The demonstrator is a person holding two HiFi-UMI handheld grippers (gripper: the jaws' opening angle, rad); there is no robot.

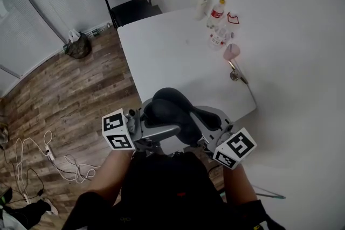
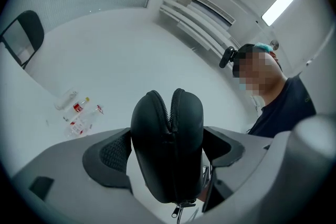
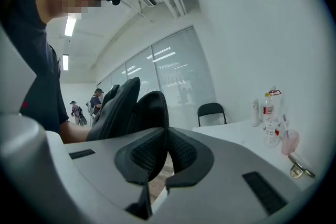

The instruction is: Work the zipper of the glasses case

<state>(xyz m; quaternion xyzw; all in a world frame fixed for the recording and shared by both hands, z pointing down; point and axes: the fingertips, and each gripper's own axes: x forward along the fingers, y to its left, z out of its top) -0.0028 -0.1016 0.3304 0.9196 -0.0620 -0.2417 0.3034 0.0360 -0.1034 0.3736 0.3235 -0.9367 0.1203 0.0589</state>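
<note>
Case (image 1: 170,107) is up in the air between my two grippers, over my lap and just short of the table (image 1: 161,56).

It stands lengthwise down the middle of my left gripper (image 2: 169,148). Its long axis runs along the jaws and its far end pokes out past the tips. Those jaws are spread as wide as they go. The case sides sit close against both pads, but I see no squeeze on it, so I take this gripper as holding nothing.

My right gripper (image 3: 165,147) has its jaws together, pinched on the thin rim of one case half, so I judge it is carrying the case.

The zipper (image 2: 169,113) faces the left gripper's camera and follows the long axis. The halves gape at the far end, and lower down the seam looks closed. The pull (image 2: 178,211) dangles at the near end, behind the left tips and low. I think the left jaws must clamp the case body first, so the right can let go and come round to the pull.

I cannot see inside the case. Bottles (image 1: 218,24) and a cup (image 1: 231,51) stand well apart at the far table edge; I cannot tell what the cup holds.
</note>
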